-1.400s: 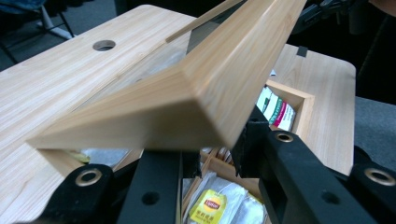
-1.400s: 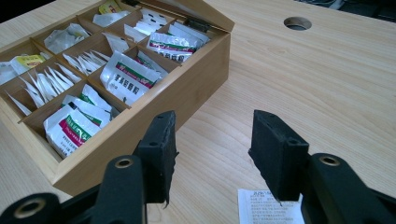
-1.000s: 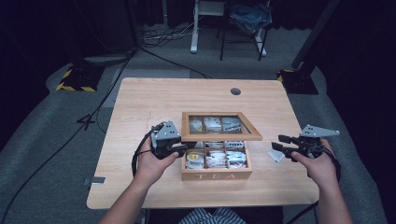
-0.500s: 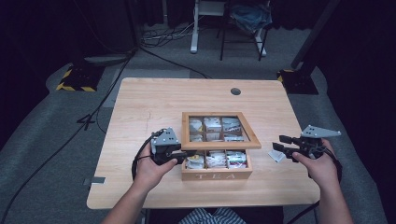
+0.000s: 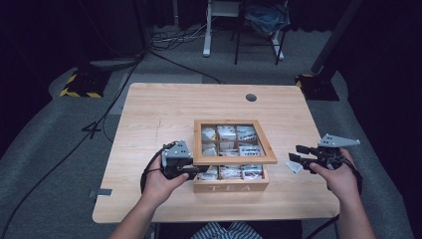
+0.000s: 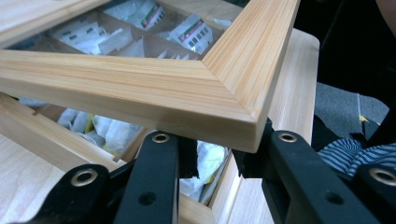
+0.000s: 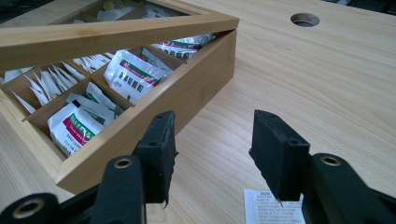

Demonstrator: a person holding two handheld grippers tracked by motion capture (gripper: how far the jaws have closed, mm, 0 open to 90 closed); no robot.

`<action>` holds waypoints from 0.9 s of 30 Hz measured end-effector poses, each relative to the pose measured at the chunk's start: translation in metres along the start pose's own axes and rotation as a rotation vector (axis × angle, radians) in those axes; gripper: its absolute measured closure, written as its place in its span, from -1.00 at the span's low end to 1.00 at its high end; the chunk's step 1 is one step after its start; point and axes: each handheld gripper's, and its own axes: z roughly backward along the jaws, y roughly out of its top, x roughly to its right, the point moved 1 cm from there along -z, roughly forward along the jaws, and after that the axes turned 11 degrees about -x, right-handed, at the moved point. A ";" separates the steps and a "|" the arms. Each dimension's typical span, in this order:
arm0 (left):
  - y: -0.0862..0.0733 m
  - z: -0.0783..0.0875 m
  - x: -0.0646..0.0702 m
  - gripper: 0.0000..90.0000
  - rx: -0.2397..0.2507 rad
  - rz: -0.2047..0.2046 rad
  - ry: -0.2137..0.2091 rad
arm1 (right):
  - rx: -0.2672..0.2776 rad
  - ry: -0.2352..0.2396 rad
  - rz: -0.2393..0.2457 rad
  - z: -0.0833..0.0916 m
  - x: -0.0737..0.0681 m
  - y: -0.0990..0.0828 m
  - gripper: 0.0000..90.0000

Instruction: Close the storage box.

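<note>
A: While the lid (image 5: 234, 142) hangs part-open over the tea box (image 5: 231, 186), where's the box now?
B: Front-middle of the table (image 5: 164, 109), label side toward the person. Lid is a wood frame with a clear pane, hinged at the far side, front edge raised off the box.
A: Who's lifting it?
B: Left gripper (image 5: 191, 172). It sits at the box's front left corner. In the left gripper view the lid corner (image 6: 243, 126) rests on top of the jaws, and the jaw tips reach under it. Jaws narrow, nothing pinched between them that I can see.
A: Change from a second ago?
B: Lid stood more upright then. It has come down, now much flatter over the box. Left hand slid a bit toward the front corner. Jaw gap about the same.
A: Contents?
B: Tea bags (image 7: 133, 70) in compartments, white packets with red and green print.
A: Right side?
B: Right gripper (image 5: 297, 155) is off to the box's right, well apart, jaws half open, empty. Hasn't moved. A small paper slip (image 7: 273, 205) lies on the table just under its jaws.
</note>
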 end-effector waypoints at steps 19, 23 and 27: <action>-0.007 -0.008 -0.001 0.61 -0.105 0.012 -0.009 | -0.008 0.002 0.001 -0.002 0.000 -0.001 0.12; -0.007 -0.009 -0.001 0.61 -0.114 0.014 -0.005 | -0.009 0.002 -0.001 -0.003 0.000 -0.001 0.12; -0.007 -0.010 0.000 0.59 -0.133 0.010 0.003 | -0.015 0.003 0.005 -0.005 0.000 -0.001 0.12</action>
